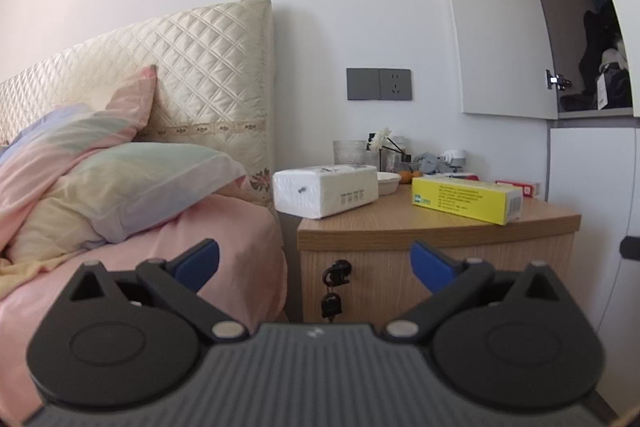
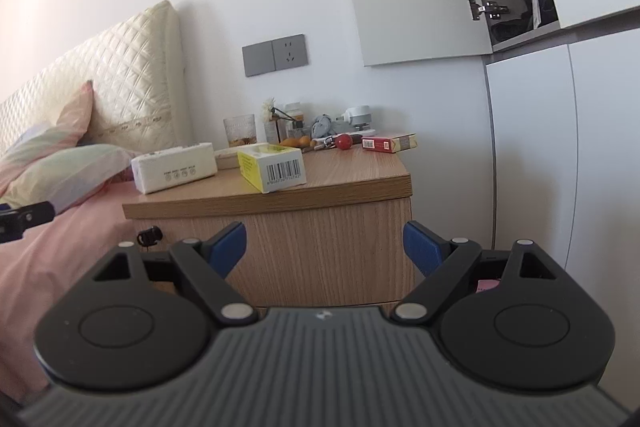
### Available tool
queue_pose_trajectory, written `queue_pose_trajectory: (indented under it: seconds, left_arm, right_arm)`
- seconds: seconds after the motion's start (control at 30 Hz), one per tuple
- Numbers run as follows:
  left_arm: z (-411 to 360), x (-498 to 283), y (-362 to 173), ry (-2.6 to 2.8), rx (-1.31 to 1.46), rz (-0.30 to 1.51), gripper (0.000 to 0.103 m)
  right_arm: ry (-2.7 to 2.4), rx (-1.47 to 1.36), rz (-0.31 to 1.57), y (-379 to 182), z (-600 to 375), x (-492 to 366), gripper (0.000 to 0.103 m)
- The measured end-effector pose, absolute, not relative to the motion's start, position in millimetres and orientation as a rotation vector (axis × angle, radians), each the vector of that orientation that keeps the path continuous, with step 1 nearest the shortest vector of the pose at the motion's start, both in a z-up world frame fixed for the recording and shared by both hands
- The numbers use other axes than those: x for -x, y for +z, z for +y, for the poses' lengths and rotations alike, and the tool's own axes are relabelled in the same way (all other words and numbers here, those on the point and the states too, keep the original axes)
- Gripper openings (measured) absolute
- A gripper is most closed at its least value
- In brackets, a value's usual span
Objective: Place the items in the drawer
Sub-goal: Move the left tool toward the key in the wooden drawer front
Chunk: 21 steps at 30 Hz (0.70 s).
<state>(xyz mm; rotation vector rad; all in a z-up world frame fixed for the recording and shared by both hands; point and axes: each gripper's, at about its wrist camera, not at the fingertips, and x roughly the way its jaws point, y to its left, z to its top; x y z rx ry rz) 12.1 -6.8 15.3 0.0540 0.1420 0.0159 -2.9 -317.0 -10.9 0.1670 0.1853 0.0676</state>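
A wooden nightstand (image 1: 400, 227) (image 2: 328, 191) stands beside the bed, its drawer front (image 1: 384, 287) (image 2: 320, 251) shut, with a key (image 1: 335, 277) (image 2: 149, 237) in the lock at its left. On top lie a yellow box (image 1: 466, 199) (image 2: 272, 167), a white tissue pack (image 1: 326, 191) (image 2: 174, 167), a red and yellow small box (image 2: 390, 142) and a red ball (image 2: 343, 141). My left gripper (image 1: 314, 265) is open in front of the drawer, nothing between its blue fingers. My right gripper (image 2: 324, 247) is open too, facing the drawer front.
A bed with pink sheet (image 1: 140, 267) and pillows (image 1: 132, 187) lies left of the nightstand, under a quilted headboard (image 1: 192, 75). White wardrobe doors (image 2: 528, 155) stand right, one upper door ajar. A glass (image 2: 239, 131), oranges (image 2: 298, 141) and small clutter crowd the nightstand's back. The other gripper's tip (image 2: 24, 217) shows at the left.
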Motion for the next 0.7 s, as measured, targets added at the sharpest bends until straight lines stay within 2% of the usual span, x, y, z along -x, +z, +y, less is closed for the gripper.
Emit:
queue_pose_trajectory:
  seconds: [0.23, 0.7]
  left_arm:
    - [-8, -43, -3, -0.014, -0.086, 0.164, 0.103]
    - [8, -114, -41, -0.035, -0.087, 0.252, 0.102]
  right_arm:
    - [0.095, -0.202, 0.143, -5, -333, -5, 0.087]
    - [0.260, -0.113, 0.239, -26, -354, -67, 0.087]
